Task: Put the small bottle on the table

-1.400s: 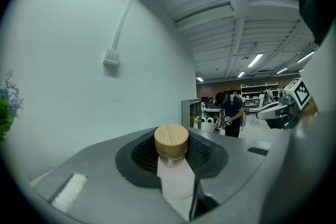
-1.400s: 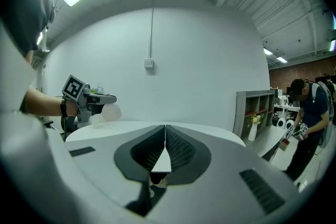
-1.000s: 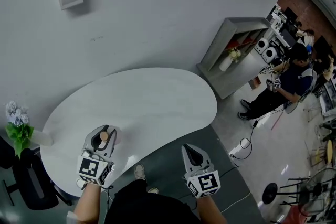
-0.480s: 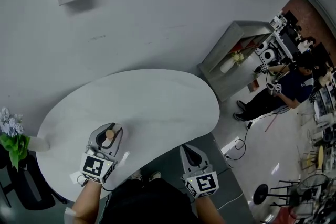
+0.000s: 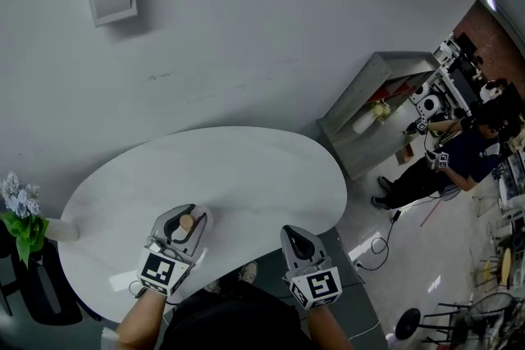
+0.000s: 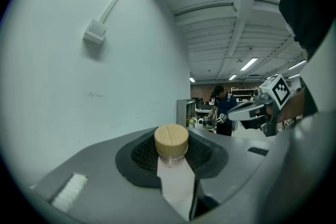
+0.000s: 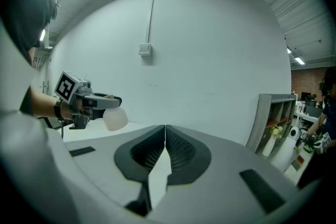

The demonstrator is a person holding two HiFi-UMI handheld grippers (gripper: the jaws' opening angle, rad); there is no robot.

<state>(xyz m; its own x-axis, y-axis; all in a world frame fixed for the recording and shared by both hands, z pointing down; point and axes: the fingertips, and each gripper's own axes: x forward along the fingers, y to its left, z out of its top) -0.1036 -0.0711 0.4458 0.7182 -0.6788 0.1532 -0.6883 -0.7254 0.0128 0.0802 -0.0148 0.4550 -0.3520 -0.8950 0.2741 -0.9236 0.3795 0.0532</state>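
Left gripper (image 5: 180, 224): jaws partly closed, clamped on the neck of the small bottle (image 6: 171, 140) just under its wooden cap; the bottle hangs upright, its pale round body below the jaws
Right gripper (image 5: 300, 240): jaws pressed together with nothing between them; it sits off the table's near edge (idle, by my judgement)
Bottle's place: in the air over the near part of the white table (image 5: 246, 168); not yet set down
Risk: letting go while the bottle is above the top would likely drop or tip it; a round body could roll toward the edge just beside it; a tilted grip would land it on its side
Containers: bottle capped, contents not readable through the frosted body; a white vase (image 5: 59, 229) with flowers (image 5: 20, 207) stands at the table's far left, well apart
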